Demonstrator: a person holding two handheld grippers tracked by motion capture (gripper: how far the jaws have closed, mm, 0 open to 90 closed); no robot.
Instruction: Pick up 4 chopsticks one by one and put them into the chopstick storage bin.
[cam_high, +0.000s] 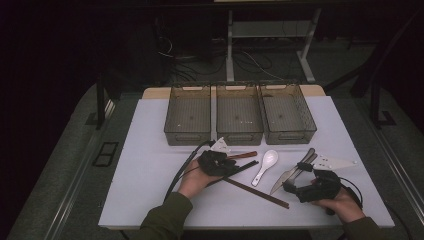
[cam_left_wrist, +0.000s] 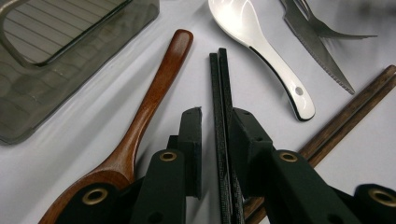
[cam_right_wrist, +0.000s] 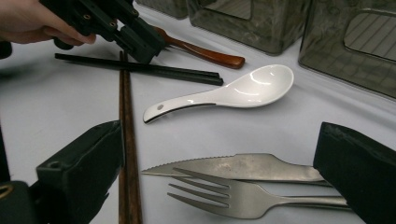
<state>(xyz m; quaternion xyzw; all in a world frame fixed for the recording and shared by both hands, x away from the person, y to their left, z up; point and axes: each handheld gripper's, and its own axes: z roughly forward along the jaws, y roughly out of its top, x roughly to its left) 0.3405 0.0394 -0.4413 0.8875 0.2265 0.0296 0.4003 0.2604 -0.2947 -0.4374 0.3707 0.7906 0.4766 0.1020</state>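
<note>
Black chopsticks on white table, between nearly closed jaws of left gripper, pads about touching. Risk: pair splitting on lift, one stick dropping; brown chopsticks underneath dragged along. Right gripper spread wide, straddling knife and fork.

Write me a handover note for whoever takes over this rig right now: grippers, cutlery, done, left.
Left gripper: fingers either side of the black chopsticks on the table; whether they press yet is unclear.
Right gripper: open, fingers wide around the knife and fork, gripping nothing.
White spoon, wooden spoon and brown chopsticks lie in front of the three bins.
Done: nothing binned.
Left: probably lift the black chopsticks, then bin all the cutlery.
</note>
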